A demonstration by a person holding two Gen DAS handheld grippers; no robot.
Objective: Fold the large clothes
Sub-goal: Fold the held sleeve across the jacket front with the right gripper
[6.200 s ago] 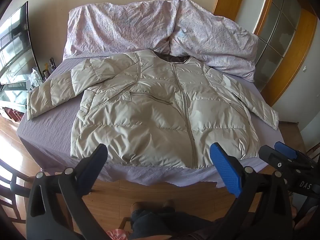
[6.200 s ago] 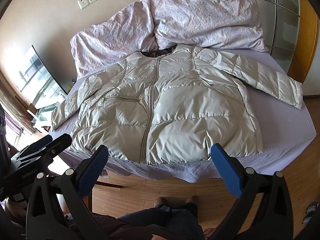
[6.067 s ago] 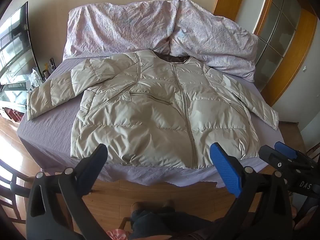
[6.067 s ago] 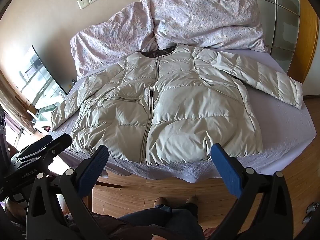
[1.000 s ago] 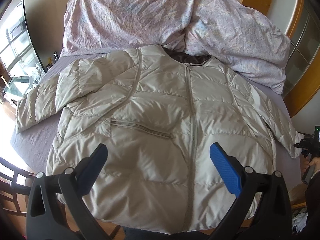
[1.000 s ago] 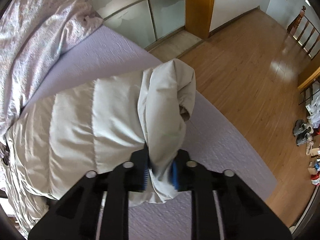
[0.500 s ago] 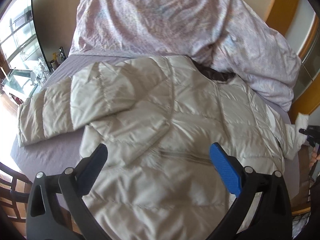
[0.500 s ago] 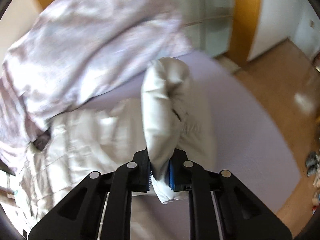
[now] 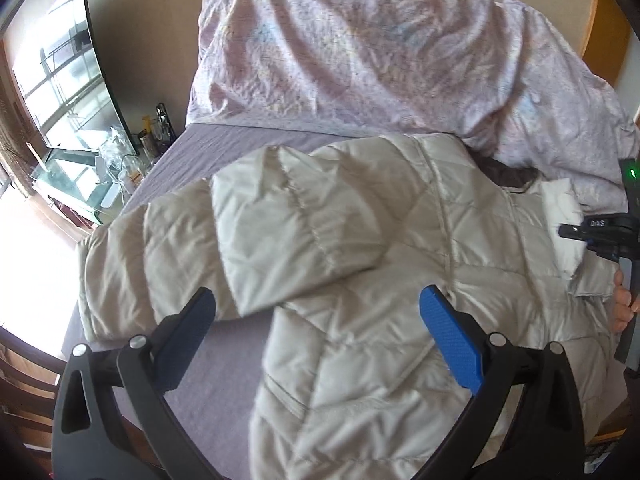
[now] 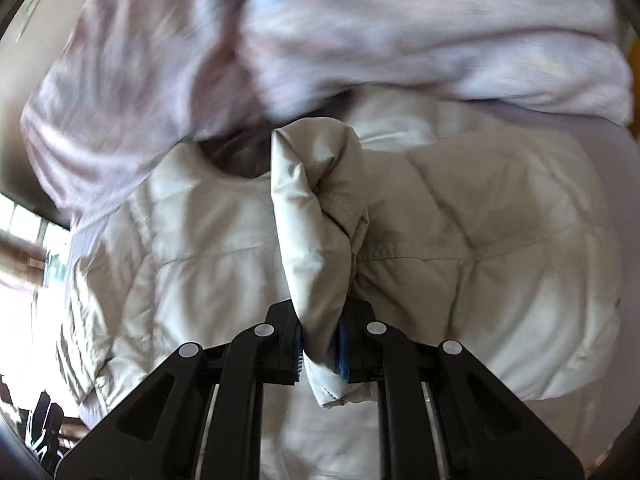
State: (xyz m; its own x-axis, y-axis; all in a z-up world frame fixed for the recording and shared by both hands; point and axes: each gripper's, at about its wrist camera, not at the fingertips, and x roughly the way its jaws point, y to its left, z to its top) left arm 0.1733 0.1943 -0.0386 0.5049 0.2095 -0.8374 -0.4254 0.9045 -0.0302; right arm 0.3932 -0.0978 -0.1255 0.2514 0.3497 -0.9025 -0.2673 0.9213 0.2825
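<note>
Bed (image 9: pixel 208 392): your purple sheet lies bare beside the jacket's near edge.
Duvet (image 9: pixel 360 48): heaped behind the jacket's collar.
Jacket (image 9: pixel 360 320): your beige padded jacket lies flat, front up, across the bed.
Sleeve (image 10: pixel 320 208): its cuff stands raised above the jacket's chest.
Left gripper (image 9: pixel 316 328): your jaws gape wide above the jacket, holding nothing.
Right gripper (image 10: pixel 319 346): your jaws are clamped on the sleeve cuff.
</note>
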